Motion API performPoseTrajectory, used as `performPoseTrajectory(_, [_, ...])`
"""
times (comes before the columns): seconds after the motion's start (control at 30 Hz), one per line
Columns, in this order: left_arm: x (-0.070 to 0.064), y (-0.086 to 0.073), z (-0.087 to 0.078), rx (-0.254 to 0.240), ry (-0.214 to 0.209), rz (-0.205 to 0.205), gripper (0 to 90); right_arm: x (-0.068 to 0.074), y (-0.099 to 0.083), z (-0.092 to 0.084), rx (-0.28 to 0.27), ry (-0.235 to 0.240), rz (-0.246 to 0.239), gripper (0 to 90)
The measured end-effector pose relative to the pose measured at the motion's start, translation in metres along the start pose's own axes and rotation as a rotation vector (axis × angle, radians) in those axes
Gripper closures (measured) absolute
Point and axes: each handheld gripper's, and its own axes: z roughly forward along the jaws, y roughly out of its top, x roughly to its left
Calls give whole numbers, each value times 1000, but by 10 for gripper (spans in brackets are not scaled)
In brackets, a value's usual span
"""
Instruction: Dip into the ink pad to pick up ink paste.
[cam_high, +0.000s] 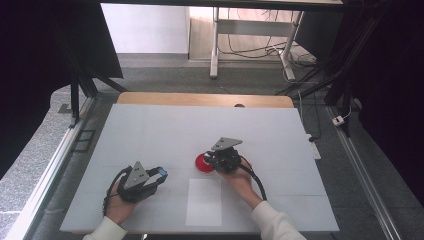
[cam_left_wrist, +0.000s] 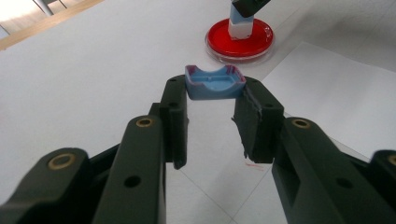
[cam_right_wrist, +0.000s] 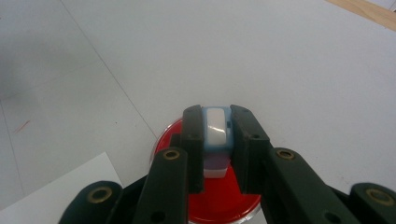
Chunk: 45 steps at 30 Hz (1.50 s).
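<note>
- Red ink pad (cam_high: 202, 163) sits in its round clear dish on the white table (cam_high: 150, 135), at about 5 o'clock from the table's middle.
- Your right claw (cam_right_wrist: 215, 135) is clamped on a white-and-blue stamp (cam_right_wrist: 215, 128), holding it upright over the red pad.
- Your left claw (cam_left_wrist: 214, 100) pinches a blue cap (cam_left_wrist: 214, 83), hollow side up, at 8 o'clock from the pad.
- White paper sheet (cam_high: 204, 201) lies flat at 6 o'clock, just beside the dish.
</note>
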Motion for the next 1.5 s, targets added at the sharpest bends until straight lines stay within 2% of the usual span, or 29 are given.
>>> performPoseTrajectory(0.1, [0,0,0,-1,2,2,652,1,0,0,2,-6,-8,757])
performPoseTrajectory(1.0, [2,-1,0,1,-1,3,652,-4,1,-6,-31,9,37,754])
performPoseTrajectory(1.5, [2,-1,0,-1,1,-1,651,-11,3,-18,-90,18,80,754])
